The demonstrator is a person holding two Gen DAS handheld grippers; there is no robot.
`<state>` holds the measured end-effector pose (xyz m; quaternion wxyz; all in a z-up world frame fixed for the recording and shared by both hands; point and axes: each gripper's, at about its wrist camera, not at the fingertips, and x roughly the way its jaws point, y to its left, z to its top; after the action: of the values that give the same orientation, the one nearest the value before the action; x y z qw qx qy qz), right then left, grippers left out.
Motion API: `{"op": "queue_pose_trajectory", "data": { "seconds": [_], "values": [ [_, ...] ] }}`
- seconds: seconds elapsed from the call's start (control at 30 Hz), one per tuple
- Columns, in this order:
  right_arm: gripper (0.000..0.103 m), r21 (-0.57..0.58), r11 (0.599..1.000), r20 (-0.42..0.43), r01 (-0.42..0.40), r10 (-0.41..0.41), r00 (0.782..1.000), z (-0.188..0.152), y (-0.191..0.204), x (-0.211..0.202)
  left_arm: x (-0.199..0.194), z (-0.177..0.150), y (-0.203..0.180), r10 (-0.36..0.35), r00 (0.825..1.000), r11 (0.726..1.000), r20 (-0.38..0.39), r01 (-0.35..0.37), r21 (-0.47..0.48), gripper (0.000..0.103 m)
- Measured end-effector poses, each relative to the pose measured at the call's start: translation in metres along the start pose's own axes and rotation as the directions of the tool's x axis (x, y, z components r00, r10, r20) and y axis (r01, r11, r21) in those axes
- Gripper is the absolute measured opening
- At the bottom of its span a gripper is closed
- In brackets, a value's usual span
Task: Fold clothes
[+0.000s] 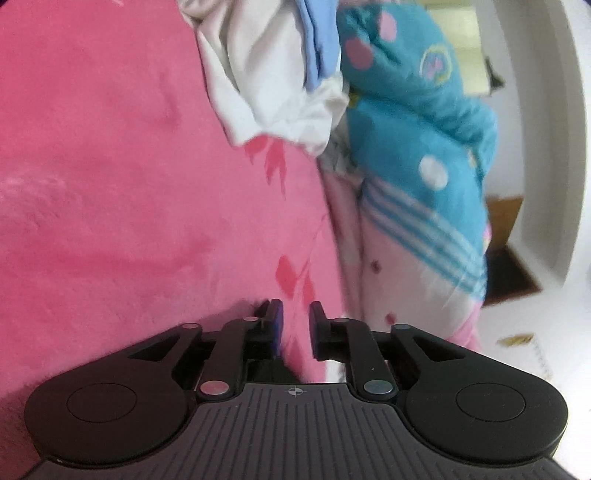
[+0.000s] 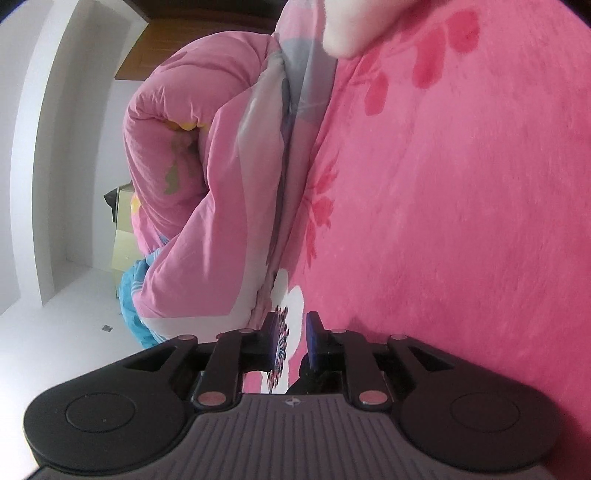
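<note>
Here, both views are rolled sideways, w/ a pink fleece bedspread filling most of each. The left gripper is seen w/ jaws a little apart; nothing is held between them, only bedspread behind the gap. The right gripper is likewise slightly parted and empty. No earlier pic is given.

The clothes are found ahead of the left gripper: a white garment w/ a light blue piece tucked into it, bunched at the bedspread's far edge, well apart from the fingertips. A blue dotted blanket lies just beside it, touching.

In the right view a rolled pink quilt is seen along the bed's edge; a pale fabric corner shows at top, blurred. Between grippers and those piles, bare bedspread is left open.
</note>
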<state>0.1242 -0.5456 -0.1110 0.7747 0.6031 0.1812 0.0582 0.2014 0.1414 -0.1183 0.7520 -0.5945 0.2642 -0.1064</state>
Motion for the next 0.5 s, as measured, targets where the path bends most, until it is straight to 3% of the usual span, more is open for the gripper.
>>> {"op": "queue_pose_trajectory", "data": {
  "seconds": [0.03, 0.1, 0.23, 0.3, 0.4, 0.5],
  "values": [
    [0.017, -0.008, 1.0, 0.009, 0.011, -0.011, 1.0, -0.001, 0.002, -0.003, -0.003, 0.001, -0.001, -0.013, 1.0, 1.0, 0.018, 0.013, -0.011, 0.032],
    [0.018, -0.024, 0.999, 0.03, 0.034, -0.033, 0.999, -0.002, 0.007, -0.009, -0.015, 0.003, -0.005, -0.018, 0.998, 1.0, 0.058, 0.018, -0.002, 0.038],
    [0.019, -0.124, 0.99, 0.07, 0.071, -0.063, 0.996, -0.006, 0.037, -0.035, -0.038, -0.001, -0.026, 0.015, 0.997, 0.997, 0.072, -0.021, 0.074, 0.039],
    [0.019, -0.245, 0.965, 0.061, 0.09, -0.078, 0.995, -0.016, 0.067, -0.046, -0.049, -0.011, -0.042, 0.036, 0.999, 0.989, 0.027, -0.039, 0.139, 0.039],
    [0.019, -0.488, 0.867, -0.004, 0.104, -0.121, 0.993, -0.044, 0.125, -0.047, -0.066, -0.039, -0.059, 0.068, 0.996, 0.965, -0.055, -0.052, 0.257, 0.039],
    [0.019, -0.694, 0.718, -0.131, 0.041, -0.183, 0.974, -0.094, 0.177, -0.024, -0.078, -0.075, -0.059, 0.141, 0.983, 0.921, -0.115, -0.087, 0.381, 0.039]
  ]
}}
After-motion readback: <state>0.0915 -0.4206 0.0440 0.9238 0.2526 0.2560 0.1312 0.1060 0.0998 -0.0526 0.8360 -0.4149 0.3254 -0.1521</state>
